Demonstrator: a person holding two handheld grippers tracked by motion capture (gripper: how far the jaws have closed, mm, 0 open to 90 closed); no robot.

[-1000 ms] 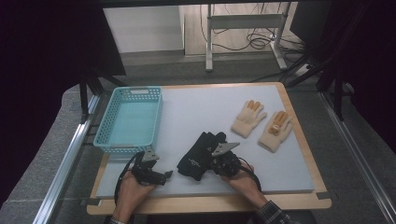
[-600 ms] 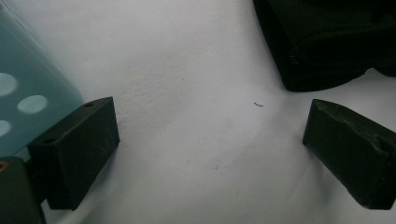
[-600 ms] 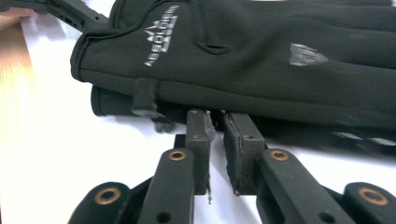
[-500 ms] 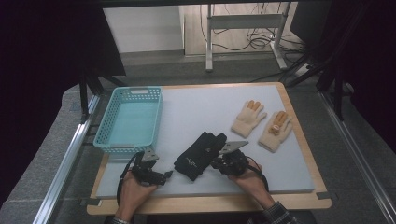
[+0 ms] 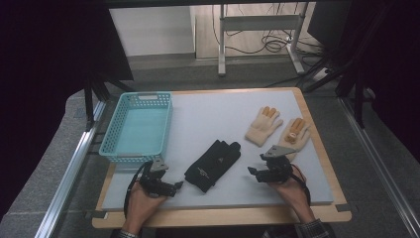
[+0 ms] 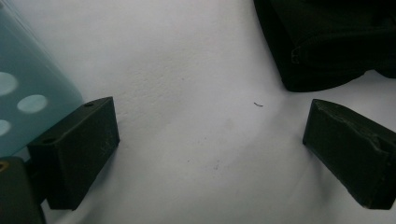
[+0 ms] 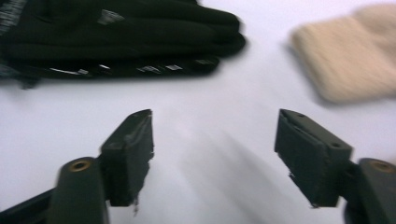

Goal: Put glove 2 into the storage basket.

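A pair of black gloves [image 5: 213, 163] lies flat at the front middle of the white mat, with nothing gripping it. My left gripper [image 5: 177, 185] rests open on the mat just left of the gloves' cuff end; in the left gripper view [image 6: 210, 135] the black gloves [image 6: 327, 42] lie beyond its right jaw. My right gripper [image 5: 251, 171] stands open to the right of the gloves, empty. In the right gripper view [image 7: 215, 149] the black gloves [image 7: 116, 37] lie ahead to the left and a beige glove [image 7: 345, 56] ahead to the right.
A teal plastic basket [image 5: 110, 144] stands empty at the left of the mat, its wall [image 6: 28, 93] close beside my left jaw. Two beige gloves with orange fingertips [image 5: 262, 126] [image 5: 295, 133] lie at the right. The wooden table edge [image 5: 223, 217] runs along the front.
My right gripper has drawn back to the right, off the black gloves, which it has let go of and which now lie flatter. The left gripper has hardly moved.
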